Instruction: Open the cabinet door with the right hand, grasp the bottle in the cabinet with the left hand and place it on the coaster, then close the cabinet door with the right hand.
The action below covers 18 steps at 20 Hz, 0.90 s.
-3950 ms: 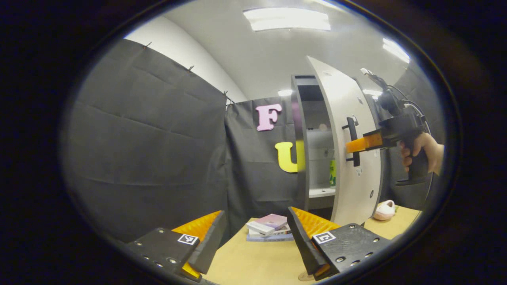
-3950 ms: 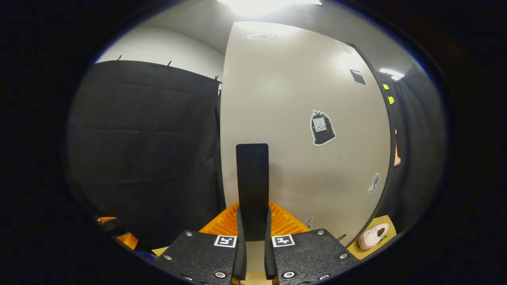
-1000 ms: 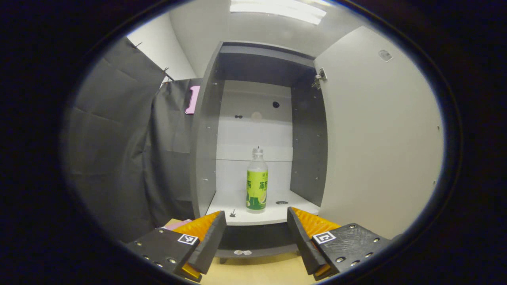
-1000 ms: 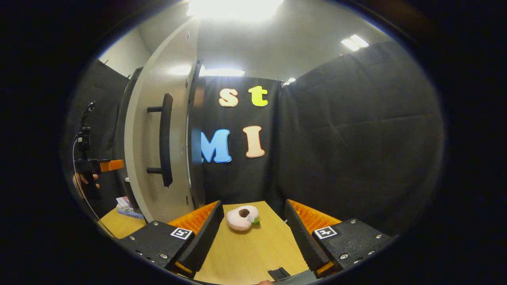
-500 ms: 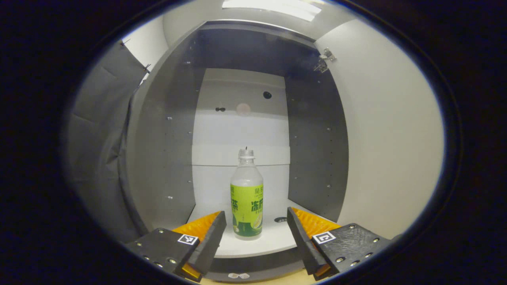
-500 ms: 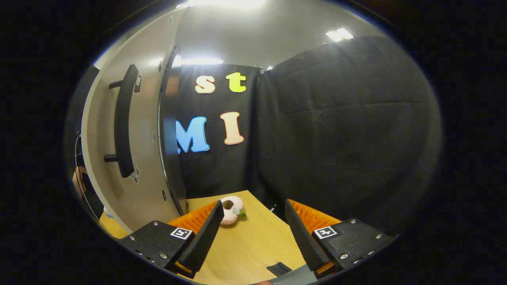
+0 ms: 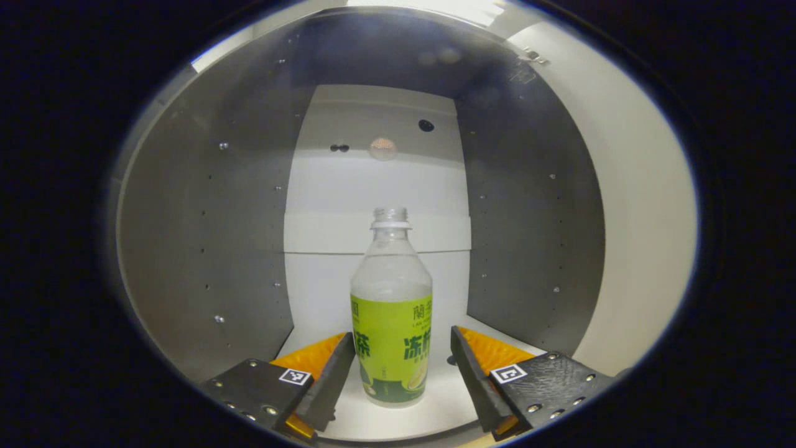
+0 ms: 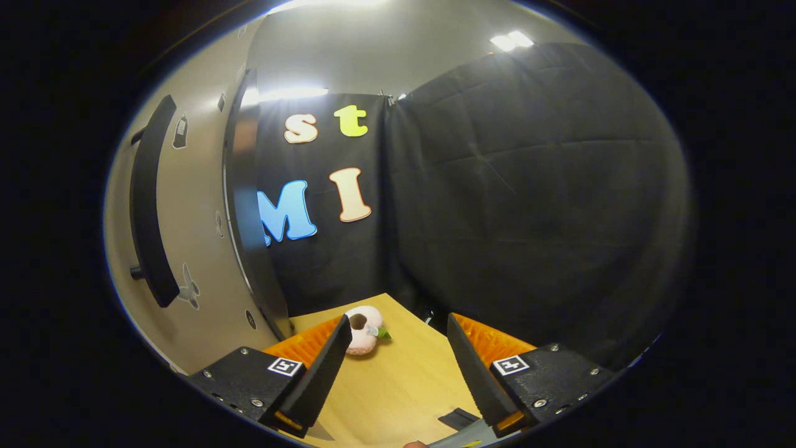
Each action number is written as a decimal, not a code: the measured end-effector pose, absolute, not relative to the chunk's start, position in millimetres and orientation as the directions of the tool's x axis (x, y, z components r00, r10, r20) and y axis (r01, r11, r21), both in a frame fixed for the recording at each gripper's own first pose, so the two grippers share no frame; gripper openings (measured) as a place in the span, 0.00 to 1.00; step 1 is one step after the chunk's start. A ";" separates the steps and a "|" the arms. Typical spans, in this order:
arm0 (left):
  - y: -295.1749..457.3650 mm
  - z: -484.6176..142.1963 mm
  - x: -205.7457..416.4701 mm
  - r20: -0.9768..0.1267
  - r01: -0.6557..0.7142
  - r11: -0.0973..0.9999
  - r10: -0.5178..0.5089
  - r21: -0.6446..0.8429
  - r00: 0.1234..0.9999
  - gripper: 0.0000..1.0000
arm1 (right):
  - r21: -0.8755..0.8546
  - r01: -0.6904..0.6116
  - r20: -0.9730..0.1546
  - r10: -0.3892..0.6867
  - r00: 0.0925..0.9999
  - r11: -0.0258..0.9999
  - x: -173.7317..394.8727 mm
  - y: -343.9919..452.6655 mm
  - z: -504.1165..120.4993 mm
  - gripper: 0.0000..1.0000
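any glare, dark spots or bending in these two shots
Left gripper view: the grey cabinet walls bow outward from fisheye distortion, the upper interior is shadowed, and the clear plastic bottle with the green label is sharp. Right gripper view: ceiling lights blow out, and the black door handle curves.

Green-labelled bottle [image 7: 391, 311] upright inside cabinet [image 7: 205, 236], door [image 8: 193, 236] open

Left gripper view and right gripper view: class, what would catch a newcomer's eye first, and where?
The bottle with its green label stands upright on the cabinet shelf, between the open fingers of the left gripper, untouched. In the right gripper view, the open door with its handle fills the left, and a pink toy lies on the table.
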<state>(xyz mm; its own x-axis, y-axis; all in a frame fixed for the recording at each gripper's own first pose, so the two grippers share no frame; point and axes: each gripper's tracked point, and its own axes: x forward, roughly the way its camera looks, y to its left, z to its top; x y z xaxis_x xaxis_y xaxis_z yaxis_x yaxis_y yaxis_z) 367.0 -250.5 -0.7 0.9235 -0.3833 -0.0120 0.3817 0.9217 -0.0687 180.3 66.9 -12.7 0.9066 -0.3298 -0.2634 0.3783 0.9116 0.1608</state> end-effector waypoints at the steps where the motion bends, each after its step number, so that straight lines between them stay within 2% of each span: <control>1: -251.9 -1.2 371.5 -0.017 0.384 0.921 -0.386 -0.065 0.922 0.88 | 0.170 0.378 -0.264 -0.327 0.907 0.910 181.4 68.5 -12.9 0.96; 3: -253.6 0.7 376.7 -0.020 0.385 0.922 -0.386 -0.044 0.922 0.92 | 0.166 0.382 -0.267 -0.332 0.905 0.909 181.3 68.1 -15.1 0.95; 5: -254.5 -0.3 376.5 -0.032 0.385 0.923 -0.385 -0.020 0.922 0.66 | 0.164 0.382 -0.268 -0.331 0.905 0.910 180.6 68.7 -16.3 0.95; 6: -253.6 0.1 375.5 -0.039 0.385 0.923 -0.385 -0.012 0.922 0.67 | 0.166 0.379 -0.267 -0.328 0.906 0.910 180.5 69.1 -16.5 0.95; 7: -251.3 2.9 370.8 -0.037 0.384 0.923 -0.384 -0.018 0.922 0.62 | 0.167 0.374 -0.266 -0.324 0.908 0.912 180.1 69.8 -16.6 0.94; 8: -248.6 7.0 364.3 -0.028 0.385 0.922 -0.386 -0.037 0.922 0.66 | 0.165 0.368 -0.262 -0.319 0.911 0.915 177.6 71.0 -15.8 0.94; 12: -228.4 22.2 326.2 -0.001 0.381 0.919 -0.383 -0.101 0.924 0.67 | 0.159 0.331 -0.247 -0.287 0.926 0.930 169.6 71.9 -16.0 0.92; 13: -221.7 25.0 314.3 0.001 0.376 0.922 -0.377 -0.098 0.926 0.72 | 0.162 0.315 -0.251 -0.270 0.930 0.935 167.9 72.6 -17.4 0.92; 15: -211.4 30.1 292.8 0.018 0.367 0.926 -0.367 -0.088 0.930 0.62 | 0.167 0.296 -0.250 -0.251 0.935 0.940 162.0 69.5 -16.7 0.93; 16: -206.4 32.1 281.2 0.027 0.363 0.928 -0.362 -0.083 0.932 0.67 | 0.173 0.284 -0.250 -0.237 0.939 0.943 159.1 69.6 -15.7 0.93; 17: -202.3 34.0 271.1 0.033 0.358 0.931 -0.356 -0.077 0.934 0.62 | 0.177 0.268 -0.250 -0.220 0.943 0.947 158.1 71.2 -16.9 0.92; 18: -197.0 34.2 259.7 0.037 0.352 0.933 -0.350 -0.071 0.936 0.62 | 0.173 0.254 -0.250 -0.207 0.946 0.952 155.8 72.0 -16.8 0.93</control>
<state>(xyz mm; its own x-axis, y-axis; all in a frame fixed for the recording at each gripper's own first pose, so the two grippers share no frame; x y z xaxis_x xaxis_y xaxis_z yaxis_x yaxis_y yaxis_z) 259.7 -197.0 34.2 0.9361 -0.3500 0.0365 0.3517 0.9334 -0.0706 155.8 72.0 -16.8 0.9457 -0.2074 -0.2503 0.2544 0.9515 0.1727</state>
